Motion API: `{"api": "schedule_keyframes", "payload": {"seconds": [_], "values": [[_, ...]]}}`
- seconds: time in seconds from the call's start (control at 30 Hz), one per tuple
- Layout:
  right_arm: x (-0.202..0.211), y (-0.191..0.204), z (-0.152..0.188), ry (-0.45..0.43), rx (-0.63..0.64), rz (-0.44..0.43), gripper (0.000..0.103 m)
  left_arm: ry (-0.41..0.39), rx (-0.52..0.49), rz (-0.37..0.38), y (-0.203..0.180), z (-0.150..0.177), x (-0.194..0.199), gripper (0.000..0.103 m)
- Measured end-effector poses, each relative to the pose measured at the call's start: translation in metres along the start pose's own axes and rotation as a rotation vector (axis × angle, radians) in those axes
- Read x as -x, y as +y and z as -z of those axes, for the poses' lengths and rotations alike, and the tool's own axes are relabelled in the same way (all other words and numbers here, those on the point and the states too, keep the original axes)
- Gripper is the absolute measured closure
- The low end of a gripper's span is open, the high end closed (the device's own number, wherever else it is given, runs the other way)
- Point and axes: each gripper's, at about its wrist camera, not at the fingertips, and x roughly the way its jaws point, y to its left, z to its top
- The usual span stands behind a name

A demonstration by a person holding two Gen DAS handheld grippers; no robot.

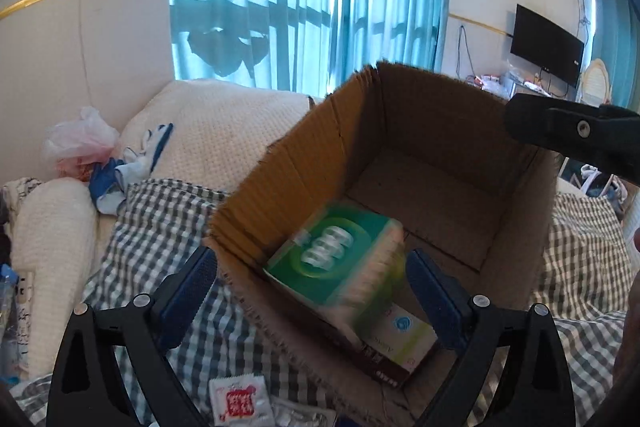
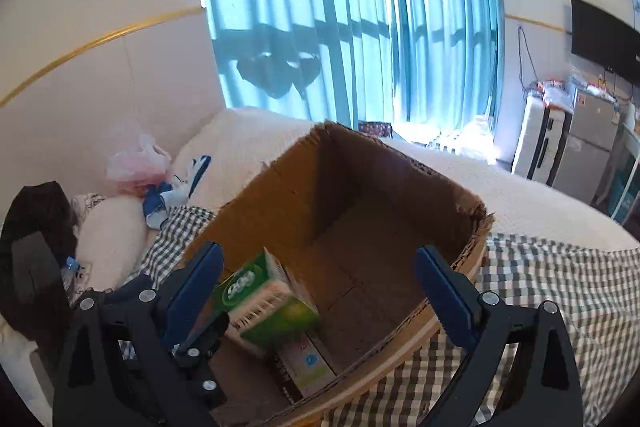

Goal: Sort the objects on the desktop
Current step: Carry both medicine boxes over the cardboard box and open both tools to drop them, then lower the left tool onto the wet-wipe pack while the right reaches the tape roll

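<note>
An open cardboard box (image 1: 304, 163) (image 2: 272, 195) stands on a checked cloth (image 1: 160, 219) on the bed. Inside it a green carton (image 1: 332, 259) (image 2: 264, 303) lies tilted and motion-blurred on top of a flat white and green packet (image 1: 404, 335) (image 2: 308, 363). My left gripper (image 1: 312, 263) hangs open over the box's near corner; the carton sits between its blue pads without touching them. My right gripper (image 2: 320, 253) is open above the box's empty floor with nothing in it. The right gripper's finger (image 1: 560, 131) also shows over the box's far rim.
A white sachet with red print (image 1: 238, 403) lies on the cloth in front of the box. A pink plastic bag (image 1: 80, 143) and blue-white clothes (image 1: 116, 175) sit by the pillows on the left. Teal curtains hang behind; a TV (image 1: 546, 45) is at the far right.
</note>
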Motion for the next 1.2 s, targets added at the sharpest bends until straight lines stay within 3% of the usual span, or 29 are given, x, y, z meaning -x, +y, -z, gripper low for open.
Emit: {"api": "schedule_keyframes", "payload": {"seconds": [0.37, 0.63, 0.87, 1.0, 1.2], "values": [[0.090, 0.011, 0.035, -0.006, -0.070, -0.096, 0.006, -0.044, 0.044, -0.027, 0.029, 0.005, 0.110, 0.001], [0.119, 0.019, 0.092, 0.058, -0.090, -0.126, 0.006, -0.036, 0.043, -0.108, 0.047, 0.048, 0.161, 0.000], [0.124, 0.027, 0.131, 0.116, 0.011, -0.147, 0.006, 0.057, 0.054, -0.121, 0.058, 0.112, 0.157, 0.000], [0.118, 0.030, 0.152, 0.192, 0.109, -0.125, 0.006, 0.146, 0.070, -0.065, 0.050, 0.146, 0.135, 0.000], [0.113, 0.022, 0.159, 0.222, 0.091, -0.122, 0.006, 0.239, 0.023, -0.077, 0.033, 0.170, 0.096, 0.000]]}}
